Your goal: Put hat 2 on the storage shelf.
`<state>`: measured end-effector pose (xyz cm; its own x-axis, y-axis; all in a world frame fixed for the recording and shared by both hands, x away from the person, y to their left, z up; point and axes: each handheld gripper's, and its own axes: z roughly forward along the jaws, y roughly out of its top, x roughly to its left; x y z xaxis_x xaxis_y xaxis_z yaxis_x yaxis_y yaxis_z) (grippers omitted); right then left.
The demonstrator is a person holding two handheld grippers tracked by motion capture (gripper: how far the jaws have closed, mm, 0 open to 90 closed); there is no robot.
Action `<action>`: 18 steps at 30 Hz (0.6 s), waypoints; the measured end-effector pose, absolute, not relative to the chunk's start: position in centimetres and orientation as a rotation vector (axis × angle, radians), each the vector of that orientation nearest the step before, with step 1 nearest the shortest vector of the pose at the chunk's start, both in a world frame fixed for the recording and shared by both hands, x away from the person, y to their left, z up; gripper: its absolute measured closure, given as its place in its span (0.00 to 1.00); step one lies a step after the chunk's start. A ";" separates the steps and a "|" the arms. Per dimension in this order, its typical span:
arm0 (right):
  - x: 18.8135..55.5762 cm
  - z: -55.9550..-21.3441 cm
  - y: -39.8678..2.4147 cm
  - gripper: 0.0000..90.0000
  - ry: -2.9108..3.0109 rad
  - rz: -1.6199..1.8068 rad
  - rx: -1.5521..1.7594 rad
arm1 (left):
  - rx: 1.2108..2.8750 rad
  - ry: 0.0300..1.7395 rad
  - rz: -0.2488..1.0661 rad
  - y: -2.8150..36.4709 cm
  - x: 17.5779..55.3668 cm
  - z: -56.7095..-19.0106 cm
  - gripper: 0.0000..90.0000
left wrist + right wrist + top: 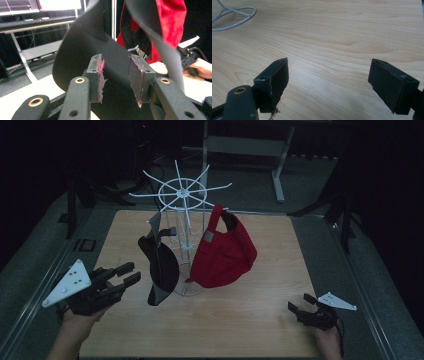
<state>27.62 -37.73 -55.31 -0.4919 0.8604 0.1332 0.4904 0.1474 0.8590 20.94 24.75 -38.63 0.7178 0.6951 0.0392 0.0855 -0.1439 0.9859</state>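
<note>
Two caps hang on a white wire rack [182, 215] that stands at the middle of the wooden worktop [240, 320]: a black cap [161, 267] on the rack's left side, its brim hanging low, and a red cap [223, 252] on the right side.

The left gripper [129, 274] sits just beside the black cap, pointing at it. In the left gripper view, its jaws stand partly apart with frayed pads [99, 75], and the black cap [82, 50] lies right behind the gap; no fabric is between the pads, so nothing is gripped yet. The red cap [172, 20] hangs beyond it.

The right gripper [298, 308] rests near the front right corner of the worktop, well apart from both caps. Its jaws stand wide over bare wood, holding nothing, with the rack's ring foot [234, 17] off in the far corner of its view.

The step in hand looks like the approach to the black cap, ahead of taking it off the rack. The next move calls for pushing the left jaws forward until the cap's brim or edge sits between the pads, then closing on it. The cap hangs loose, so it may swing away when touched, and lifting it will likely need an upward move to clear the rack's prong.
</note>
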 end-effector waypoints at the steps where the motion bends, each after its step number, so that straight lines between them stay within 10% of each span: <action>1: 27.6 -55.3 -37.7 0.19 2.041 1.287 1.292 | 1.654 0.644 0.589 24.9 21.0 -39.0 0.71; 18: 27.6 -55.3 -37.6 0.19 2.043 1.285 1.284 | 1.664 0.723 0.481 27.2 22.7 -47.0 0.69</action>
<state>27.58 -37.61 -55.31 -0.4950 0.8596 0.1269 0.4869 0.1535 0.8599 22.74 27.16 -47.02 0.7212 0.6890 -0.0716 0.1998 -0.1080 0.9739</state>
